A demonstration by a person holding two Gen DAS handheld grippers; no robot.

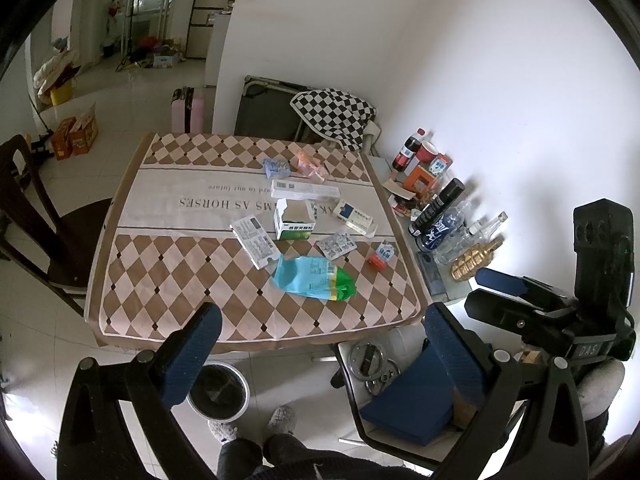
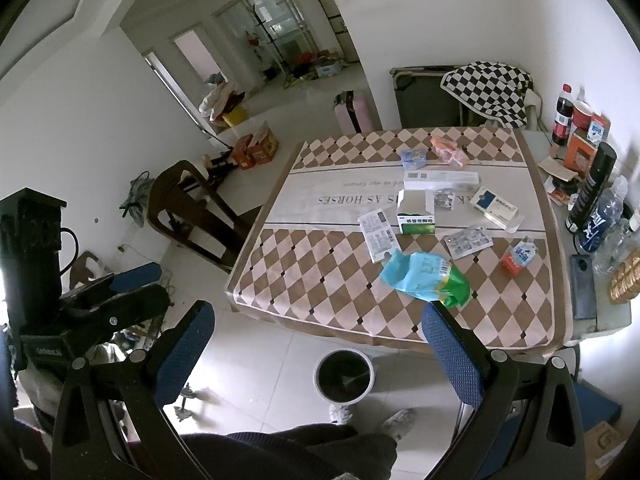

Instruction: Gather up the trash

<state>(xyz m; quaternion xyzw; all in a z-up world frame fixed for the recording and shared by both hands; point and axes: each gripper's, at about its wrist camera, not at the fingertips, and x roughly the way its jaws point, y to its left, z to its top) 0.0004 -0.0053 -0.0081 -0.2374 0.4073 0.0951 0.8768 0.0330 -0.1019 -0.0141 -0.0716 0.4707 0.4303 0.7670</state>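
Both tools held high over the near edge of the worktop [image 1: 132, 264], nothing picked up yet; judged to be the start.

Left tool [image 1: 320, 344]: released, jaws spread wide, empty. Right tool [image 2: 316, 344]: likewise released and empty. Each shows in the other's view, at 3 o'clock in the left view and 9 o'clock in the right.

Trash lies scattered mid-cloth. Nearest is a crumpled teal-and-green wrapper [image 1: 314, 278] with a barcode. Beyond it at 12 o'clock stands an opened green-and-white box [image 1: 293, 220], flaps up. A printed leaflet [image 1: 256, 240] lies at its 9 o'clock, a foil blister sheet [image 1: 338, 245] at its 3 o'clock. Further out: a long white carton [image 1: 306, 191], a blue-and-white box [image 1: 354, 216], a small red-and-blue packet [image 1: 382, 255]. Their print is too small to read.

Bin [image 2: 345, 376] stands on the floor just under the near edge, likely set there for short drops.

Cloth lettering, seen upside down, reads partly "AS HORSES".
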